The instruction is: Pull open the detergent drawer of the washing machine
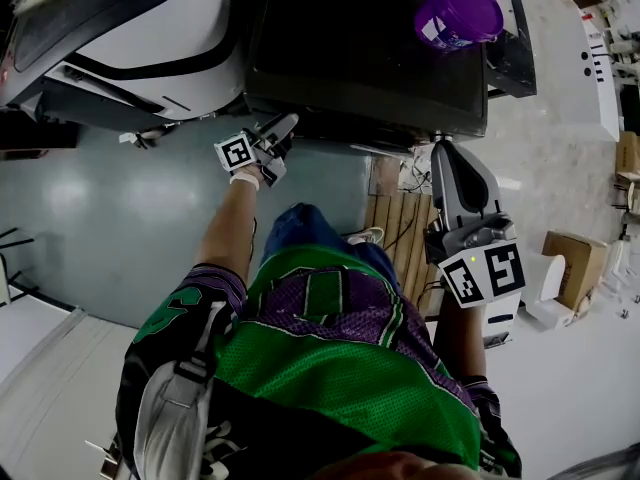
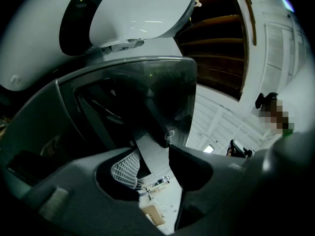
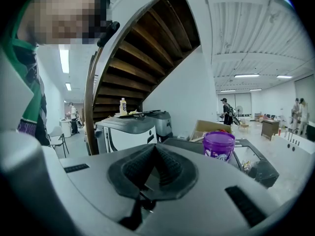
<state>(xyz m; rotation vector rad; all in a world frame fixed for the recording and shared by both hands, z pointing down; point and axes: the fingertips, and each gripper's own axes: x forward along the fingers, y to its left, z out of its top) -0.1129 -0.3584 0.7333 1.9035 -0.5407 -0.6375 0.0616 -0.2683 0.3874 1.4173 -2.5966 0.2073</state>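
Note:
The dark washing machine [image 1: 350, 58] stands in front of me, seen from above. My left gripper [image 1: 283, 128] reaches to its front upper edge near the left corner. In the left gripper view the left gripper [image 2: 155, 154] stands open, and a grey slanted strip of the machine's front, the drawer edge [image 2: 150, 149], lies between its jaws. A thin dark gap shows beside the ribbed left pad [image 2: 125, 168]. My right gripper [image 1: 447, 153] hangs at the machine's right front, off it. Seen in its own view, the right gripper [image 3: 155, 150] has its pads together, holding nothing.
A purple bucket [image 1: 458, 10] sits on the machine's top at the right. A white and black machine [image 1: 150, 28] stands close on the left. A wooden pallet [image 1: 400, 228] and a cardboard box [image 1: 575, 263] lie on the floor; people stand far behind.

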